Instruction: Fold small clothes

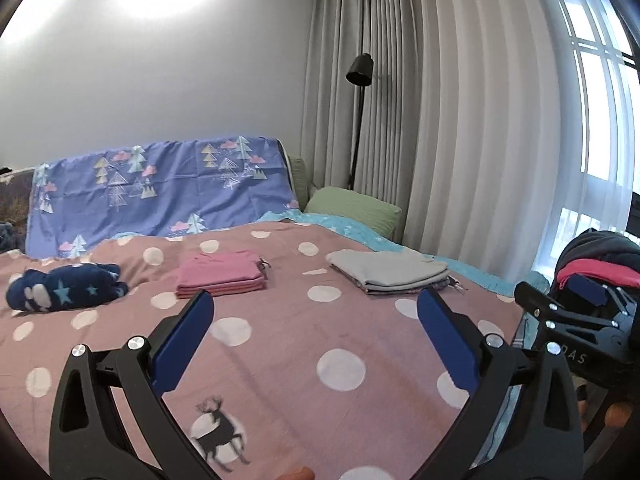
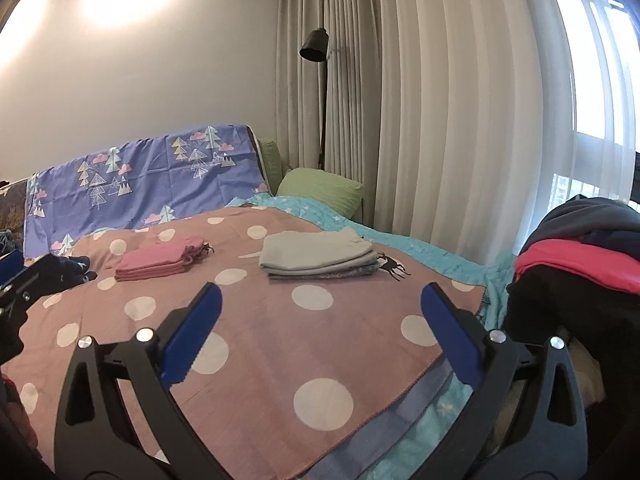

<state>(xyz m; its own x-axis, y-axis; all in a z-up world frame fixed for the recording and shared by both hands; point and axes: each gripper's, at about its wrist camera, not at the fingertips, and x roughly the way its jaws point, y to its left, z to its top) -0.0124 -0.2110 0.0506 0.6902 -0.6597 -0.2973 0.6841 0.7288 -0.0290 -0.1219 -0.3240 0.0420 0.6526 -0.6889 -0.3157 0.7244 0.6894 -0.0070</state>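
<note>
On the polka-dot blanket [image 1: 280,344] lie a folded pink stack [image 1: 222,276], a folded grey stack [image 1: 388,270] and a rolled navy star piece [image 1: 66,292], while the left gripper [image 1: 314,340] and right gripper [image 2: 320,332] hover with jaws spread wide, holding nothing. It looks like a pause between garments, so the next move likely means reaching right to the heap of dark and red clothes [image 2: 580,256] for another piece. Bare blanket in front gives folding room, though its edge [image 2: 400,400] drops off near the right gripper.

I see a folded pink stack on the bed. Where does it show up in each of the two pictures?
Left wrist view: pink stack, left of centre, just beyond the left fingertip, with the grey stack to its right.
Right wrist view: pink stack, further left, with the grey stack near centre.
Shared landmark: the black floor lamp by the curtain.
</note>
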